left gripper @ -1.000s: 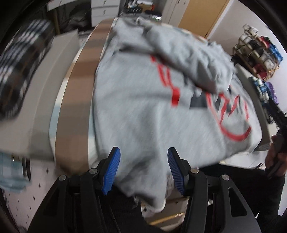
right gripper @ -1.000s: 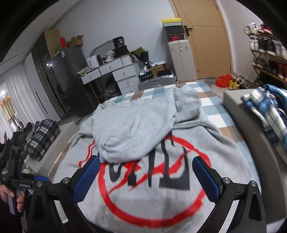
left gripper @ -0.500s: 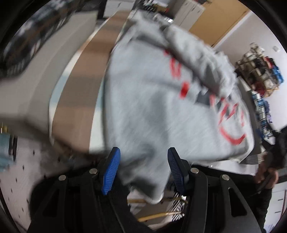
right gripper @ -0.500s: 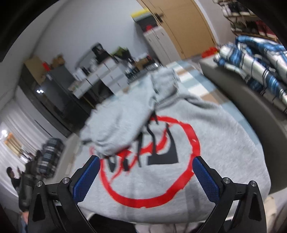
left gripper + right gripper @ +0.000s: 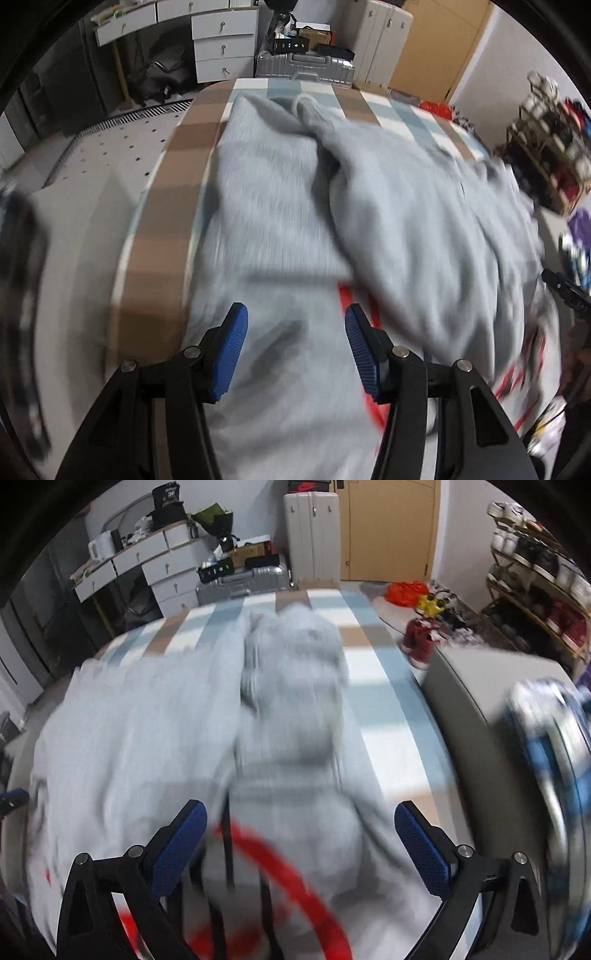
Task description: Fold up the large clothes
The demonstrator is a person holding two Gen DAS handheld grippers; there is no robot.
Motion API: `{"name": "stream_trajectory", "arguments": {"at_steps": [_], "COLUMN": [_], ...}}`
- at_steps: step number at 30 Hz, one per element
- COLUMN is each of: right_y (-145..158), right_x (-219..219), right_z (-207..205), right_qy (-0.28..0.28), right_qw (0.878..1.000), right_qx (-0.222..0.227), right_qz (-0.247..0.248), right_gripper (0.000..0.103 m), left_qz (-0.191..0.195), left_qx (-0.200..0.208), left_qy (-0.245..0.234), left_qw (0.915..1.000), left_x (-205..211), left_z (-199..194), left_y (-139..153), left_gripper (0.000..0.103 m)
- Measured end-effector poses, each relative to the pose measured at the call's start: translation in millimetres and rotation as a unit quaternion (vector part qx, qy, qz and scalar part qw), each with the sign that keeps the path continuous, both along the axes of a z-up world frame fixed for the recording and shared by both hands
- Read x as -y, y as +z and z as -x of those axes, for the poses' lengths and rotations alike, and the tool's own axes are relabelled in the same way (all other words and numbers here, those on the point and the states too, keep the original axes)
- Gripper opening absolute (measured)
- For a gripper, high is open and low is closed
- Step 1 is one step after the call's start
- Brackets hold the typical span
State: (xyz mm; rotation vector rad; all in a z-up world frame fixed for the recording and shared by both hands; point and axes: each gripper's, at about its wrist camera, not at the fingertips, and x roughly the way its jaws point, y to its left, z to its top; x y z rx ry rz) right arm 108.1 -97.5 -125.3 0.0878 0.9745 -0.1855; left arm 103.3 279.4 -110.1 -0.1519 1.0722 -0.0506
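Now, fig. legend, both wrist views, w/ ref. to the earlier frames:

Garment: grey sweatshirt w/ red-and-black print, spread over the checked bed cover; one sleeve lies folded across the chest, so folding is judged partly done.

Left hand-held gripper: jaws moderately apart, nothing between the pads; it hangs over the near left part of the sweatshirt.

Right hand-held gripper: jaws wide, empty; it hangs over the print, near the folded sleeve.

Change, left view: 1 s ago the hem edge hung between the pads at the bed's end; now cloth fills the lower view, so the gripper has moved inward over the body.

Change, right view: the whole red ring was visible earlier; now only its upper arc shows, so this gripper has also advanced toward the collar end.

Blur: heavy in both views; fast motion is inferred.

Meaning for task: prob. a reach for the next grip, e.g. the unfolded side; no cloth is held yet.

Surrounds: white drawers, shoe rack, door.
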Motion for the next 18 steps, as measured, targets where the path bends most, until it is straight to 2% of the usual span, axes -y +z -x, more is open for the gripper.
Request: {"name": "stream_trajectory", "arguments": {"at_steps": [4, 6, 8, 10, 12, 15, 18], "right_y": [-13.2, -27.1, -33.6, -39.7, -40.1, -42.2, -42.3], "right_x": [1.5, -0.2, 2.6, 7.5, 10.9, 7.5, 8.6], "right_z": [-48.6, -70.6, -82.3, -93.7, -103.1, -119.9, -135.8], "right_qy": [0.008, 0.015, 0.016, 0.015, 0.008, 0.002, -0.004], "right_qw": [0.999, 0.998, 0.998, 0.996, 0.996, 0.997, 0.998], "right_qx": [-0.031, -0.057, -0.065, -0.076, -0.076, -0.077, -0.067], "right_qz": [-0.025, -0.009, -0.021, -0.047, -0.049, -0.023, -0.018], "right_gripper": [0.102, 0.102, 0.103, 0.103, 0.103, 0.103, 0.103], "left_qz": [0.045, 0.010, -0.010, -0.022, -0.036, -0.055, -0.055], "left_qx": [-0.063, -0.054, -0.080, -0.110, -0.111, -0.103, -0.085], "left_qy": [0.013, -0.011, -0.028, -0.032, -0.043, -0.063, -0.060], "left_qw": [0.9969, 0.9984, 0.9963, 0.9932, 0.9923, 0.9912, 0.9931], "left_x": [-10.9, -4.2, 4.7, 8.8, 10.9, 15.7, 10.9], "left_z": [-43.7, -51.8, -60.9, -73.3, -84.1, -99.5, -115.2], "left_y": [-32.1, -34.2, -35.2, -37.0, -38.3, -39.3, -41.5], "left_gripper": [0.049, 0.051, 0.059, 0.061, 0.061, 0.061, 0.061]}}
